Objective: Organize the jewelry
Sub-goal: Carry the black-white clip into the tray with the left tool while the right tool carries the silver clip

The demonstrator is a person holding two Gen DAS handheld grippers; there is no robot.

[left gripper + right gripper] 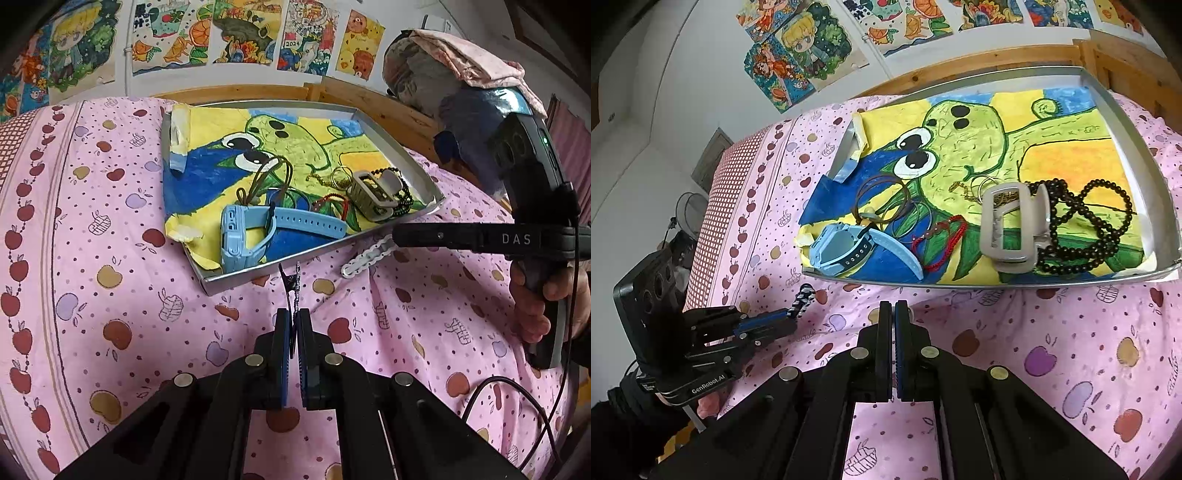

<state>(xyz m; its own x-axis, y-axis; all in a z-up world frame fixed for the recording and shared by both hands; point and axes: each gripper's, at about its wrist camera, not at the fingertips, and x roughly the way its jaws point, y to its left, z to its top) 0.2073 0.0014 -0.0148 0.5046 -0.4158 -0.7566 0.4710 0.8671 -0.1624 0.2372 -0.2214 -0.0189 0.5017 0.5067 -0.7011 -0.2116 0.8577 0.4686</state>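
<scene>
Left wrist view: your left gripper pinches a thin hair clip, light, stiff; keep hold at its tail.
Right gripper: fingers together, nothing visibly held.

Left gripper pinched tight on a thin black-and-white hair clip, held above the pink apple-print bedspread just in front of the metal tray. Tray lined with a frog drawing; in it a blue watch, red bracelet, grey claw clip, black bead necklace. Right gripper comes in from the right over a white chain bracelet lying on the bedspread beside the tray, hand on its handle; whether its fingers are apart or together isn't clear.
</scene>
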